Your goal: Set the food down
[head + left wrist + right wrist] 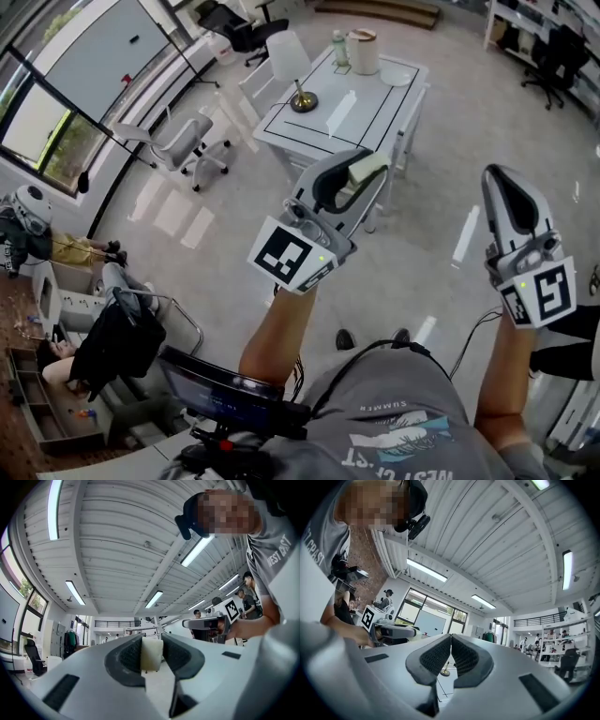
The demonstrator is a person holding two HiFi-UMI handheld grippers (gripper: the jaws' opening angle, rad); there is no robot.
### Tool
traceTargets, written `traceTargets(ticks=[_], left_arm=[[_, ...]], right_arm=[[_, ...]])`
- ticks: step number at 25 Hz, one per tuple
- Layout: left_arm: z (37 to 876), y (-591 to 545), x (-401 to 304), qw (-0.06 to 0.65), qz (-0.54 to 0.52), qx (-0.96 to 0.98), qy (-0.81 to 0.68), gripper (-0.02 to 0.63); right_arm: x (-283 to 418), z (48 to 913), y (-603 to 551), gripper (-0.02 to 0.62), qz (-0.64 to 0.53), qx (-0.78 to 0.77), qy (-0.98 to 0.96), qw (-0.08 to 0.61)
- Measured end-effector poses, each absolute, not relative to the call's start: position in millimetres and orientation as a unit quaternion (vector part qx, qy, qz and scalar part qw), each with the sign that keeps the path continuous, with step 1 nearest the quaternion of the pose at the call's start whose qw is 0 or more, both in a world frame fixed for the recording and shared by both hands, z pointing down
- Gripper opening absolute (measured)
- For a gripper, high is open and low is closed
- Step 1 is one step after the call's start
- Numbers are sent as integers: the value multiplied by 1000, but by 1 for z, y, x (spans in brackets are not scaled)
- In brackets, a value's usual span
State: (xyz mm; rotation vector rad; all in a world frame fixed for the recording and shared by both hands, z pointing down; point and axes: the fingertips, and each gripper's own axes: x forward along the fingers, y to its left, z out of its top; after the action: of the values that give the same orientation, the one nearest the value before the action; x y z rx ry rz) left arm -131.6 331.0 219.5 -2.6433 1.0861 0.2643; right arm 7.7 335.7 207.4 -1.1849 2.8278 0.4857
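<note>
A pale cream block of food point(369, 166) sits between the pads of my left gripper point(359, 176), which is shut on it and held in the air in front of the white table point(375, 117). In the left gripper view the food block point(152, 653) fills the gap between the dark pads of the left gripper point(152, 642). My right gripper point(498, 176) is raised to the right, apart from the table. In its own view the right gripper point(451, 638) has its pad tips touching and nothing between them.
On the table stand a brass-footed lamp point(301, 97), a bottle point(338, 47), a white cylindrical container point(363, 52) and a plate point(397, 75). White chairs point(183, 142) stand left of it. Other people point(247, 597) stand in the room's background.
</note>
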Motion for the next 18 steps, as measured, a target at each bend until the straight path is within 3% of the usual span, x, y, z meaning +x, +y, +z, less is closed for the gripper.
traceTargets(ticks=[18], left_arm=[[242,312,-33,130,69,-910,387,109]], right_arm=[[93,237,316,7,140,-343,929,5]])
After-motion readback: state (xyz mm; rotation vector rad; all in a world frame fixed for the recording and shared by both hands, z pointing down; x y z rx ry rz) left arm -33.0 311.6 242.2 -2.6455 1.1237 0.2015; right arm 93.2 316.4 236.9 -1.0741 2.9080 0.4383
